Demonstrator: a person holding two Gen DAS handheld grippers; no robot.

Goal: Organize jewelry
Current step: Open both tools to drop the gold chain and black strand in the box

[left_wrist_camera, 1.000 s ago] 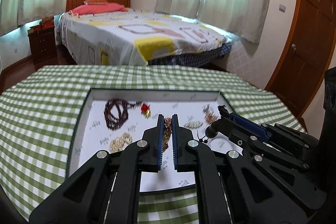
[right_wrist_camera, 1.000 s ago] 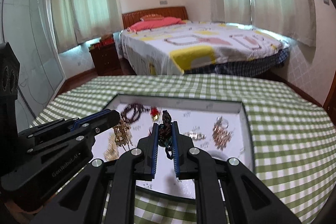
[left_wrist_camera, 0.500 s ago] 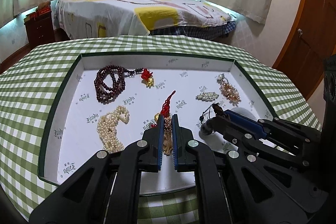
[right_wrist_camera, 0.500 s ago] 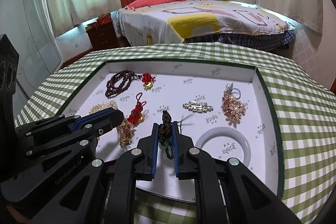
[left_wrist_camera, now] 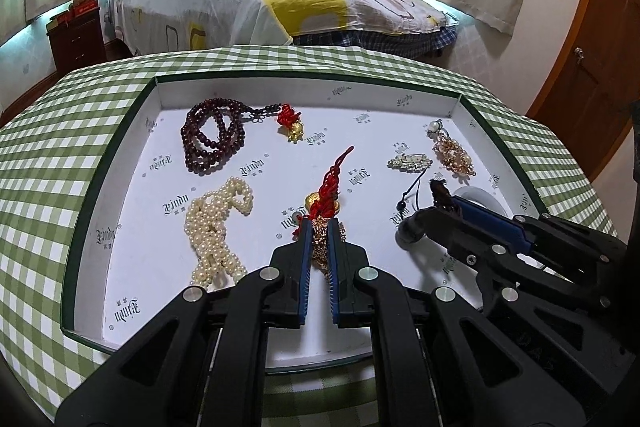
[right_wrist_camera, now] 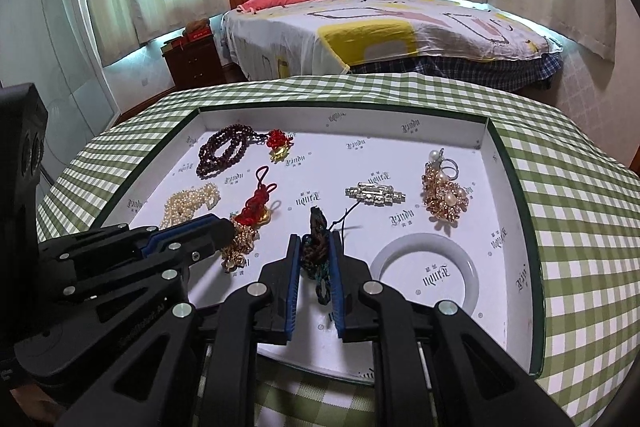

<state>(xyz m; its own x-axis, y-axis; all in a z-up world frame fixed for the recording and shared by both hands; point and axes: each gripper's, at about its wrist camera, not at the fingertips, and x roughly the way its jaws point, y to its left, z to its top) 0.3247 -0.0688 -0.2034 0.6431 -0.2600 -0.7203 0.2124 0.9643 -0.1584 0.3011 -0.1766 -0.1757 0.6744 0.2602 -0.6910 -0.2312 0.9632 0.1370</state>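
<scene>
Both tongs have descended to the tray (left_wrist_camera: 116, 163) floor. Left tongs (left_wrist_camera: 320, 227) grasp the red-tasselled gold charm (left_wrist_camera: 326, 195) near mid-tray; right tongs (right_wrist_camera: 316, 243) clench the dark braided cord (right_wrist_camera: 316, 251), apparently easing open. Five pieces are placed; these two remain.

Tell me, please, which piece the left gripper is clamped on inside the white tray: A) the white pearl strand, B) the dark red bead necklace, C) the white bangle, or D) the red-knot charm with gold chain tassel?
D: in the left wrist view, the left gripper pinches the gold chain tassel of the red-knot charm, while the dark red bead necklace, white pearl strand and white bangle lie apart in the white tray.
</scene>
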